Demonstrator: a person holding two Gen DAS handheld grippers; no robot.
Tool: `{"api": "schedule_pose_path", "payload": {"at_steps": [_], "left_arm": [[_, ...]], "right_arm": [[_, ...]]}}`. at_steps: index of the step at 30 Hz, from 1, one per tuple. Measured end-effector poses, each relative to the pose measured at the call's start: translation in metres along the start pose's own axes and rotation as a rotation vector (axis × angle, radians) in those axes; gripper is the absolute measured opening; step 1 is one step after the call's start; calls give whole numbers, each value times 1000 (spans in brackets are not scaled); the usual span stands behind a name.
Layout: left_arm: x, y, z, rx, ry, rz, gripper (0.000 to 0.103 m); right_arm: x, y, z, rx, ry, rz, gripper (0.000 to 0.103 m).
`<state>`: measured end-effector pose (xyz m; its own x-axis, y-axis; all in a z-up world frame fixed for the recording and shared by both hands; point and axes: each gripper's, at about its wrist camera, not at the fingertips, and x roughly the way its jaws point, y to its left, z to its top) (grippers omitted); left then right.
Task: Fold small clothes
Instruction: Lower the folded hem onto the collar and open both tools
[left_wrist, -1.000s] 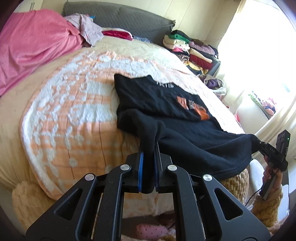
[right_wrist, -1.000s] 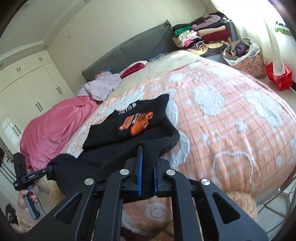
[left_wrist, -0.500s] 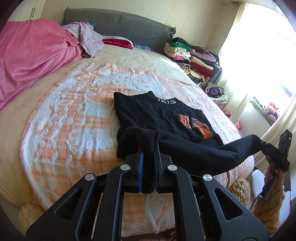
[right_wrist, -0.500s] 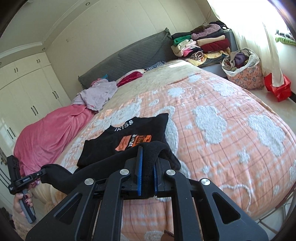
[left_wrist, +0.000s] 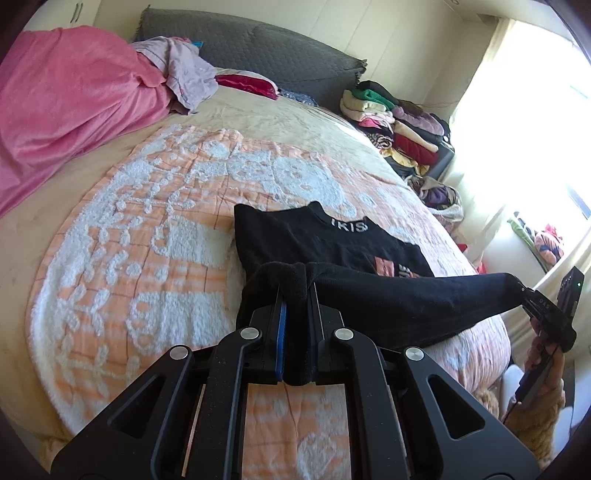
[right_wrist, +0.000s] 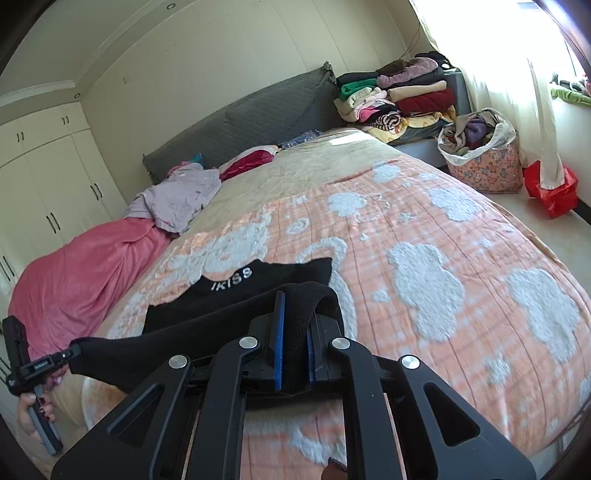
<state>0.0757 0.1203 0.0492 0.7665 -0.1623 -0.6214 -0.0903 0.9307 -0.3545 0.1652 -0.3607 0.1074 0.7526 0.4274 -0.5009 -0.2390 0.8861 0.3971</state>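
The left gripper (left_wrist: 295, 306) is clenched on a bunched corner of the black shirt (left_wrist: 332, 247) — dark cloth fills the slot between its fingers (left_wrist: 281, 332) and spills over their tips. The right gripper (right_wrist: 293, 328) is clamped the same way on the other corner of that hem, with a fold of black knit pinched between the blue pads (right_wrist: 279, 343).

Between the two grips the hem hangs as a taut band, lifted off the bed (left_wrist: 258, 122) and running sideways from each pair of fingers toward the other gripper. Just ahead of the fingertips, the rest of the shirt lies flat on the orange-and-white blanket (right_wrist: 424, 258), neck end farthest from the fingers, with white lettering at the collar (right_wrist: 232, 279) and an orange print (only partly visible behind the raised band) lower down.

In the left wrist view the right gripper shows off to the right of the fingers, held by a hand (left_wrist: 543, 358) past the bed's edge; in the right wrist view the left gripper sits off to the left, also gripped by a hand (right_wrist: 35, 410).

Well beyond the fingertips lie a pink blanket (left_wrist: 66, 99), a pale lilac garment (right_wrist: 177, 195), the grey headboard (right_wrist: 258, 114) and a stack of folded clothes (right_wrist: 399, 99).
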Motion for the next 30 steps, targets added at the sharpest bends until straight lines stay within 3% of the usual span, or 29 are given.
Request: {"api": "schedule_pose_path", "payload": {"at_steps": [15, 30], "left_arm": [[49, 5, 59, -5, -3, 83, 3], [101, 7, 55, 28, 72, 183, 3]], "right_arm": [[79, 2, 36, -36, 57, -75, 8], [131, -16, 22, -14, 180, -130, 8]]}}
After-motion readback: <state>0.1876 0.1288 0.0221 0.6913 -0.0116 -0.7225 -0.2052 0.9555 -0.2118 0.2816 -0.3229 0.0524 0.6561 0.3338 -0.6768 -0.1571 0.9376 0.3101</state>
